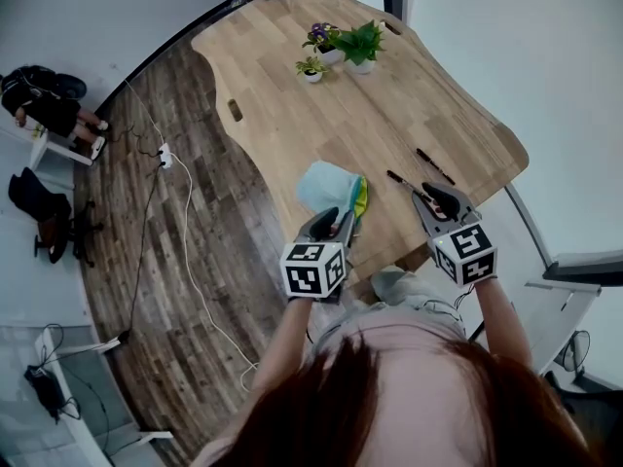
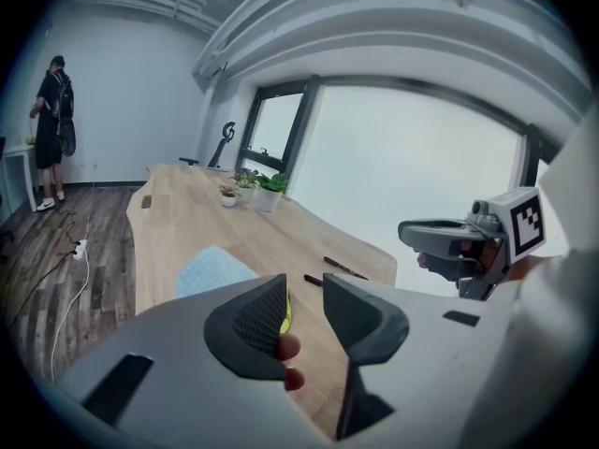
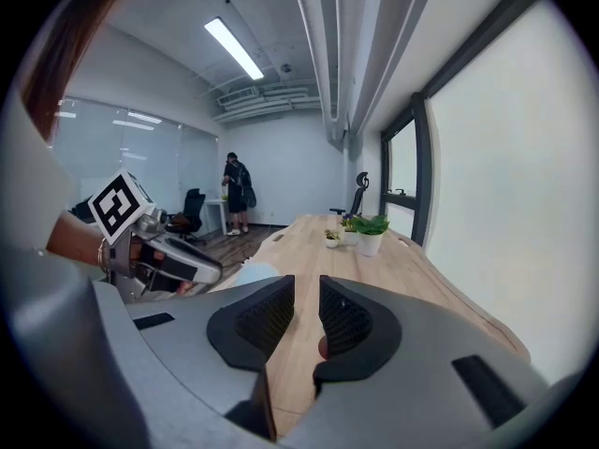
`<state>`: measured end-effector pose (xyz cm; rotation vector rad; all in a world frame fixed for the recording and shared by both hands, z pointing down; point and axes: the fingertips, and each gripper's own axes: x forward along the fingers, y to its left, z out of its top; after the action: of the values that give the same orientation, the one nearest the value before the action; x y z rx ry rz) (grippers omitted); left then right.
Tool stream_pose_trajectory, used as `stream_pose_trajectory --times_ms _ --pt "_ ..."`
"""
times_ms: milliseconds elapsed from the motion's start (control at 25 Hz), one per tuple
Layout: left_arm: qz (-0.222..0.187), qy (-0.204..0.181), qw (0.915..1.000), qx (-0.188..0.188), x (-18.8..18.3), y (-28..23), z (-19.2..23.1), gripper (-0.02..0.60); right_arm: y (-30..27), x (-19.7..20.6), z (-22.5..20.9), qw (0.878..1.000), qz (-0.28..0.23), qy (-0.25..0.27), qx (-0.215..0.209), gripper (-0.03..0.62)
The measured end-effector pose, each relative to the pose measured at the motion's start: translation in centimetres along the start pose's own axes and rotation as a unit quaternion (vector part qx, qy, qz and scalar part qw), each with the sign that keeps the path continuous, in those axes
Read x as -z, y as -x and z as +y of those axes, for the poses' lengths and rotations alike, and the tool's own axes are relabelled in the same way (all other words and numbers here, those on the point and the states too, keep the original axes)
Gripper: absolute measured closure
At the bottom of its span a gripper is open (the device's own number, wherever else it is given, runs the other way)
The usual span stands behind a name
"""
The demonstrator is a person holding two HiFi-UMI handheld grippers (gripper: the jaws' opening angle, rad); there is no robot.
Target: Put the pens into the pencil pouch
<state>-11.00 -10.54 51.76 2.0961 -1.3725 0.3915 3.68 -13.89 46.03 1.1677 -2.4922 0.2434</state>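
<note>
Two pens [image 1: 429, 166], black, lie loose on the wooden table [image 1: 292, 115] towards its front edge, close together and roughly parallel; neither is in the pouch. One pencil pouch [image 1: 326, 188], pale blue with a yellow-green edge, lies flat on the table near the pens, at about 9 o'clock from them; whether its mouth is open cannot be told. One left gripper [image 1: 331, 224], jaws wide apart with nothing between them, hovers at the pouch's 6 o'clock side. One right gripper [image 1: 435, 200], jaws only narrowly parted and empty, hangs at 6 o'clock of the pens. Several potted plants [image 1: 341, 47] stand at 12 o'clock, well apart from the work. The step in hand, as judged, is reaching in: the right for a pen, the left for the pouch. To do it well, the right gripper would probably need to open wider, come down across the barrel of the nearer pen [image 1: 399, 179] about its middle, and close square so the pen neither rolls nor pivots. The left should pinch the pouch at the edge by its mouth and hold it open and steady, so the pen can slide in lengthwise.
</note>
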Motion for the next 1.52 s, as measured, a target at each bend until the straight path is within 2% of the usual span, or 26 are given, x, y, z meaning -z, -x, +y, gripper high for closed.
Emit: stream_pose_trajectory --times_ms 440,880,1360,1520 --pt "0.056 0.012 0.9980 -0.024 2.8 -4.6 2.0 0.459 -3.7 3.9 -2.2 0.998 0.057 0.025 -0.028 0.511" --pt "0.104 0.025 0.9930 -0.049 5.6 -7.4 3.7 0.454 -6.5 9.7 -4.1 0.991 0.123 0.031 -0.040 0.507" --pt "0.130 0.032 0.9889 -0.065 7.1 -8.8 4.4 0.457 -8.0 15.3 -5.3 0.979 0.196 0.025 -0.053 0.507" --pt "0.132 0.028 0.9877 -0.079 7.3 -9.0 4.9 0.497 -8.2 17.0 -5.4 0.974 0.220 0.021 -0.057 0.507"
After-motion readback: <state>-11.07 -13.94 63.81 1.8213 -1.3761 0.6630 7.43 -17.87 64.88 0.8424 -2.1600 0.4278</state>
